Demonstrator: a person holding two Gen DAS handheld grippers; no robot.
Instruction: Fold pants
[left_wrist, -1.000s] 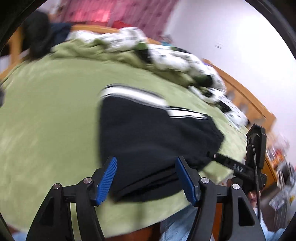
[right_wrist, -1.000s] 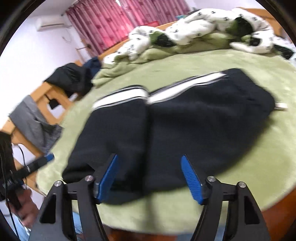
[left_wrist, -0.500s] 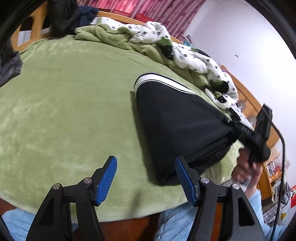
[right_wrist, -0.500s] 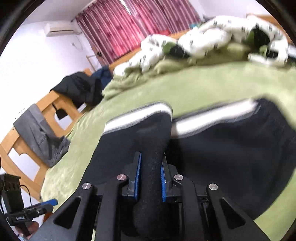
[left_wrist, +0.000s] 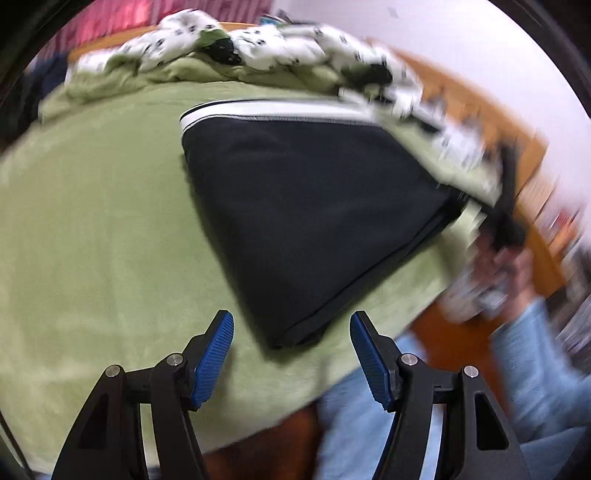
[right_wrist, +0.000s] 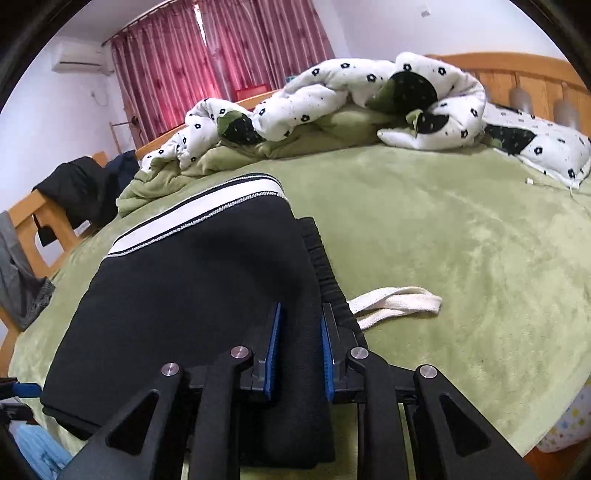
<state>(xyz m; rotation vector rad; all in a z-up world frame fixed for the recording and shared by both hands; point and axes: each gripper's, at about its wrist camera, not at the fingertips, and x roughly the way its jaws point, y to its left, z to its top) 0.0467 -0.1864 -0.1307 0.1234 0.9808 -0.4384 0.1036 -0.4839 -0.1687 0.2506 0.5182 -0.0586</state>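
In the left wrist view, the folded black fleece pants with a white side stripe (left_wrist: 310, 229) lie on the green plush bedspread (left_wrist: 92, 240), their near corner reaching down toward the gap between the spread blue pads of the left gripper (left_wrist: 291, 356), which hovers just short of the cloth with nothing between its jaws. At the far right edge of the pants, blurred, a person's hand (left_wrist: 506, 266) grips the black handle of the other tool. In the right wrist view, the right gripper (right_wrist: 299, 350) is pinched on the near right edge of the pants (right_wrist: 192, 295), a ridge of black cloth squeezed between its pads; its jaws have just been closing on that fold. The white drawstring (right_wrist: 395, 301) lies on the bedspread (right_wrist: 461, 240) just right of the gripper.
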